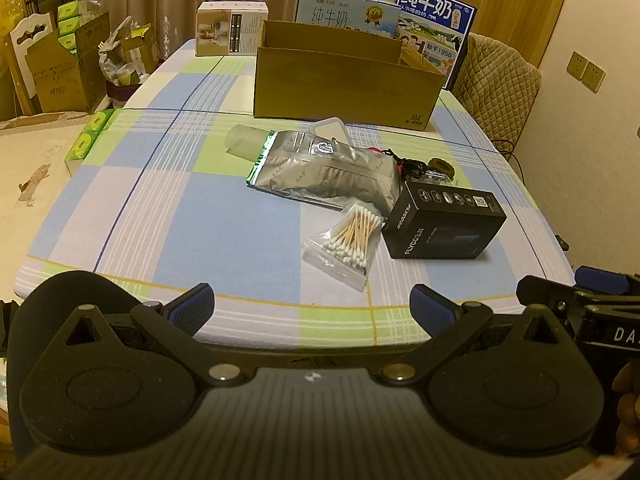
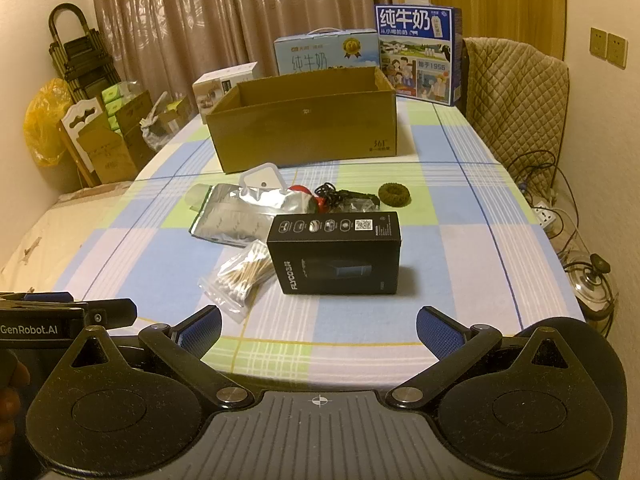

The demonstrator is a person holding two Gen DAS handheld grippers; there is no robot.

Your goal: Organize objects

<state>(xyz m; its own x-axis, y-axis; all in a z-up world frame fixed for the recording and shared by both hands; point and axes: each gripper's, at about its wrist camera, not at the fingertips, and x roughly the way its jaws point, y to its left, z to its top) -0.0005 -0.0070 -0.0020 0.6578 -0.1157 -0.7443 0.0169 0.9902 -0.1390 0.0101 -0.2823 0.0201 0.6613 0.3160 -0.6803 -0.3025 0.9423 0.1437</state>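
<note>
Cardboard box (image 2: 304, 124) stands open-topped at the far middle of the checked worktop (image 2: 460, 248). Nearer lie a silver pouch (image 1: 332, 172), bagged cotton swabs (image 1: 348, 240) and a black carton (image 2: 340, 256) (close together). Left gripper (image 1: 312, 300) and right gripper (image 2: 318, 328) hover at the near edge, jaws spread, empty.

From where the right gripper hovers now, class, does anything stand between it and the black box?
Nothing visible does. The right gripper is open above the near table edge, and only bare checked cloth lies before the black box. The cotton swab bag sits off to its left.
</note>
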